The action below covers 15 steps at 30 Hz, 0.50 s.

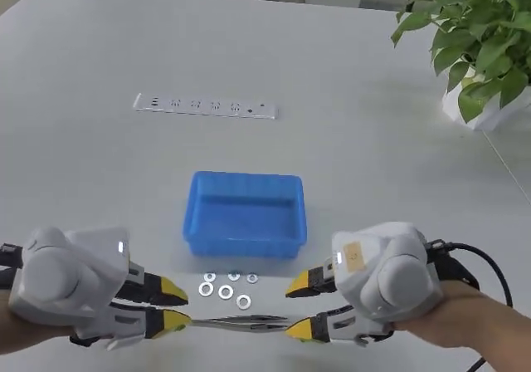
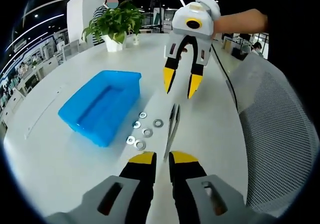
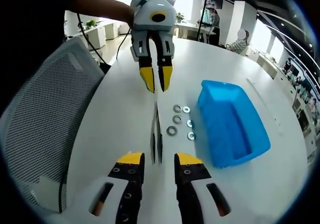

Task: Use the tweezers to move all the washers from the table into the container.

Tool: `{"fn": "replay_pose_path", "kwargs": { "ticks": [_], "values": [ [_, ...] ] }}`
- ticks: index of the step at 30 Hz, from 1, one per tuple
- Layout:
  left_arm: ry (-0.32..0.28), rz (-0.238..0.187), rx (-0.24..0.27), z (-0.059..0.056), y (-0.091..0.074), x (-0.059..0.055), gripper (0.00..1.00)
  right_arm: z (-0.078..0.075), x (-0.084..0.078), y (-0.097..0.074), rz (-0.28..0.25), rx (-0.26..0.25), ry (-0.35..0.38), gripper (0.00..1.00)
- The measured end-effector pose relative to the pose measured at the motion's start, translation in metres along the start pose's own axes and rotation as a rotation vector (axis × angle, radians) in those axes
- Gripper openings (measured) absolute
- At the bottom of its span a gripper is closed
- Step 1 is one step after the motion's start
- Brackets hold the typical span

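Note:
A blue container [image 1: 245, 214] [image 2: 100, 106] [image 3: 232, 121] stands mid-table. Several steel washers [image 1: 226, 291] [image 2: 145, 132] [image 3: 177, 119] lie loose just in front of it. Nearer the table's front edge, metal tweezers [image 1: 241, 323] [image 2: 173, 126] [image 3: 156, 134] lie flat on the table. My left gripper [image 1: 172, 305] [image 2: 162, 159] [image 3: 156, 80] faces one end of the tweezers with its jaws a little apart. From the other side my right gripper [image 1: 299, 307] [image 3: 160, 160] [image 2: 181, 81] faces the other end, jaws wider apart. Neither grips anything.
A white power strip [image 1: 205, 106] lies on the table beyond the container. A potted plant [image 1: 481, 40] [image 2: 112, 24] stands at the far right corner. A mesh chair [image 2: 280, 134] [image 3: 45, 134] sits close behind the table's front edge.

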<state>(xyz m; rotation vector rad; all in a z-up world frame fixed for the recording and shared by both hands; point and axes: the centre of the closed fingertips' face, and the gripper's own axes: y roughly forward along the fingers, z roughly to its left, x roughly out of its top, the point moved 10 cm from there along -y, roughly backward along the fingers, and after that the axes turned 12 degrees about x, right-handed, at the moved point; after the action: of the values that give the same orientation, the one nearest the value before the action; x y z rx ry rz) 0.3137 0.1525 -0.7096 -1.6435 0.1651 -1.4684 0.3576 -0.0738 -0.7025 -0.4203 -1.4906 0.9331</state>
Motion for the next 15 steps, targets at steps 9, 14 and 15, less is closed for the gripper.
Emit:
{"fn": "replay_pose_path", "kwargs": {
  "ticks": [9, 14, 15],
  "values": [
    [0.046, 0.045, -0.031, -0.002, 0.011, -0.005, 0.12, -0.005, 0.007, 0.014, 0.026, 0.034, -0.024, 0.19],
    [0.063, 0.057, -0.041, -0.001, 0.015, -0.007, 0.10, -0.006, 0.008, 0.020, 0.036, 0.047, -0.023, 0.16],
    [0.063, 0.057, -0.044, -0.001, 0.016, -0.007, 0.10, -0.007, 0.008, 0.021, 0.039, 0.049, -0.024, 0.16]
  ]
}}
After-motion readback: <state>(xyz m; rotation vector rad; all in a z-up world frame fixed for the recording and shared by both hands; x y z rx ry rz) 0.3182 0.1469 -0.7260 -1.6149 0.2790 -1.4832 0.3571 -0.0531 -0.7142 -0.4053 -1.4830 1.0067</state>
